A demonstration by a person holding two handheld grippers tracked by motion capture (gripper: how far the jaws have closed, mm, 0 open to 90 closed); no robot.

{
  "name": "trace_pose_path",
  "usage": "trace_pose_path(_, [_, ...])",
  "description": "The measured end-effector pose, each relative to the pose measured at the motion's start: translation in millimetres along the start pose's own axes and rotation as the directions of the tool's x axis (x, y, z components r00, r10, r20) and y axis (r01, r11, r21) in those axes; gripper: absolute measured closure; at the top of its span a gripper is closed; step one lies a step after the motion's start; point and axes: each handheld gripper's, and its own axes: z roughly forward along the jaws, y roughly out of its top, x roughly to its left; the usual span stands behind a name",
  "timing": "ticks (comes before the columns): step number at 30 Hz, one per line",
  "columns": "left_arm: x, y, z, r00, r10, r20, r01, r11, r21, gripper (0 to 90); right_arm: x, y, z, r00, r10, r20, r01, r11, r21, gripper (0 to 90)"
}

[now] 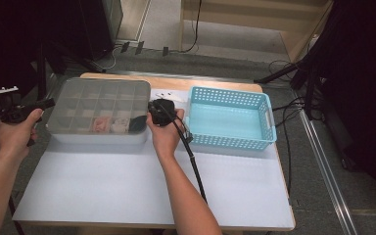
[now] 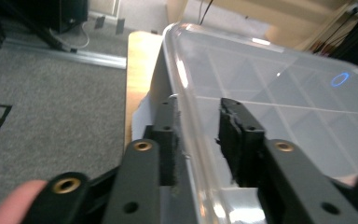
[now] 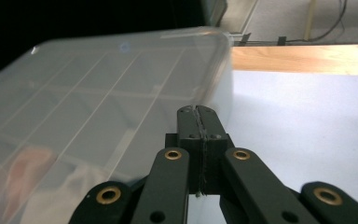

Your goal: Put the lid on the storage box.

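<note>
Black jaws of the left hand-held gripper [image 2: 196, 135] straddle the left rim of the clear compartment box [image 1: 98, 110], which sits on the worktop [image 1: 127, 181] beside a blue basket [image 1: 230, 117]. At the box's right edge, the right hand-held gripper [image 3: 198, 116] is fully closed, holding nothing.

A compartment box [image 1: 98, 110] of glossy, translucent plastic is seen. A basket [image 1: 231, 117] of perforated plastic is set on a matt tabletop [image 1: 142, 191]
</note>
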Motion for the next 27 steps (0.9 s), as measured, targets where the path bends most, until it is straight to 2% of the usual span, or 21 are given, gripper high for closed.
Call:
trace_pose_path(2, [-4.4, -1.9, -4.0, 0.9984, 0.051, -0.025, -0.051, 0.9986, 0.016, 78.3, 4.7, -1.9, -4.1, 0.9995, -0.033, 0.004, 0.033, 0.999, -0.002, 90.0])
trace_pose_path(5, [-8.4, -6.4, -3.2, 0.9941, 0.103, -0.036, -0.101, 0.9934, 0.054, 82.0, 11.6, -3.3, -8.4, 0.9976, -0.053, -0.045, 0.053, 0.999, -0.006, 90.0])
trace_pose_path(7, [-9.9, -8.8, -2.8, 0.9926, 0.111, -0.049, -0.109, 0.9929, 0.047, 82.8, 17.8, -5.7, -7.7, 0.9940, -0.103, -0.035, 0.104, 0.994, 0.015, 88.5])
trace_pose_path(9, [-12.0, -9.0, -3.2, 0.9904, 0.124, -0.060, -0.121, 0.9913, 0.051, 82.9, 19.8, -8.0, -6.4, 0.9910, -0.126, -0.044, 0.127, 0.992, 0.023, 90.0])
trace_pose_path(12, [-17.9, -10.6, -2.6, 0.9815, 0.166, -0.096, -0.161, 0.9855, 0.052, 82.4, 21.9, -10.4, -5.3, 0.9851, -0.168, -0.040, 0.168, 0.986, 0.014, 90.0])
trace_pose_path(15, [-16.9, -12.0, -2.1, 0.9852, 0.140, -0.098, -0.137, 0.9899, 0.035, 83.1, 18.3, -11.2, -4.6, 0.9864, -0.152, -0.063, 0.153, 0.988, 0.008, 90.0])
trace_pose_path(19, [-18.3, -16.5, -2.2, 0.9845, 0.136, -0.111, -0.136, 0.9907, 0.006, 83.5, 17.8, -14.8, -6.8, 0.9870, -0.141, -0.076, 0.141, 0.990, -0.001, 90.0])
trace_pose_path(22, [-19.0, -17.5, -3.9, 0.9848, 0.130, -0.116, -0.131, 0.9914, -0.005, 84.5, 19.6, -17.8, -7.6, 0.9842, -0.165, -0.065, 0.164, 0.986, -0.017, 90.0])
trace_pose_path(24, [-21.4, -18.7, -7.0, 0.9842, 0.116, -0.134, -0.120, 0.9926, -0.021, 86.5, 20.3, -17.8, -7.6, 0.9854, -0.160, -0.059, 0.159, 0.987, -0.021, 90.0])
trace_pose_path(27, [-23.2, -21.7, -15.2, 0.9874, 0.107, -0.117, -0.113, 0.9923, -0.050, 84.9, 19.1, -16.4, -7.8, 0.9861, -0.150, -0.071, 0.149, 0.989, -0.018, 90.0])
